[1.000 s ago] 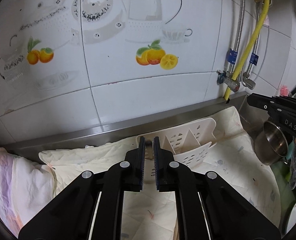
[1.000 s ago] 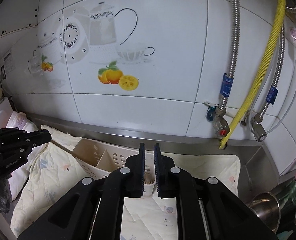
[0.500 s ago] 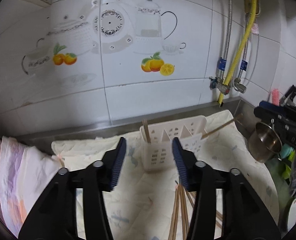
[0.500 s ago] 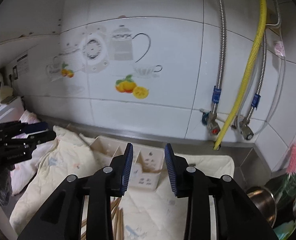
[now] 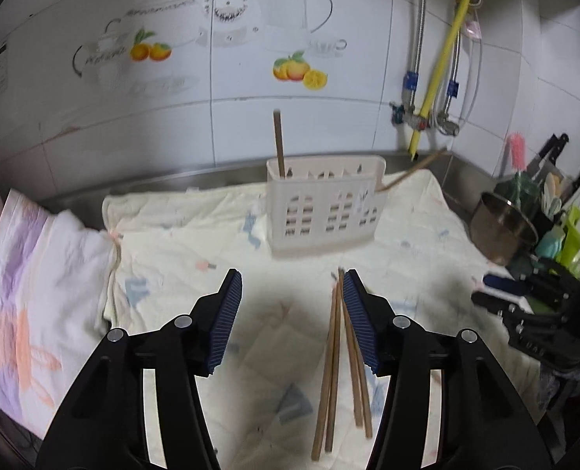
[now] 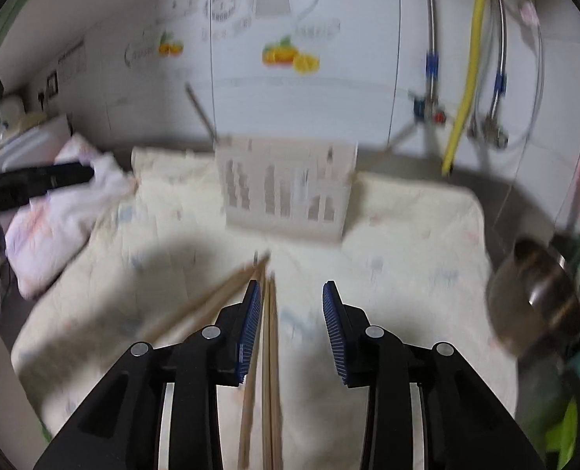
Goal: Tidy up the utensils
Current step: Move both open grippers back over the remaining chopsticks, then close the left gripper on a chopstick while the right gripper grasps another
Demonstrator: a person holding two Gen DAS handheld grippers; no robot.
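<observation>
left wrist view is showing the left gripper (image 5: 290,313) and right gripper (image 6: 290,329) both gaping, empty, over loose chopsticks (image 5: 343,356) lying on the cloth (image 5: 172,243) before the caddy (image 5: 325,211); light, stiff, likely rolling, so pinching mid-shaft looks best.

Even indoor light, fisheye bending and dark corners, right view motion-blurred

A home kitchen: ahead of the left gripper (image 5: 290,309) stands a wall of teapot-and-fruit tiles (image 5: 298,70), water hoses (image 5: 417,74) to its right, a steel pot (image 5: 501,231) beside them.
</observation>
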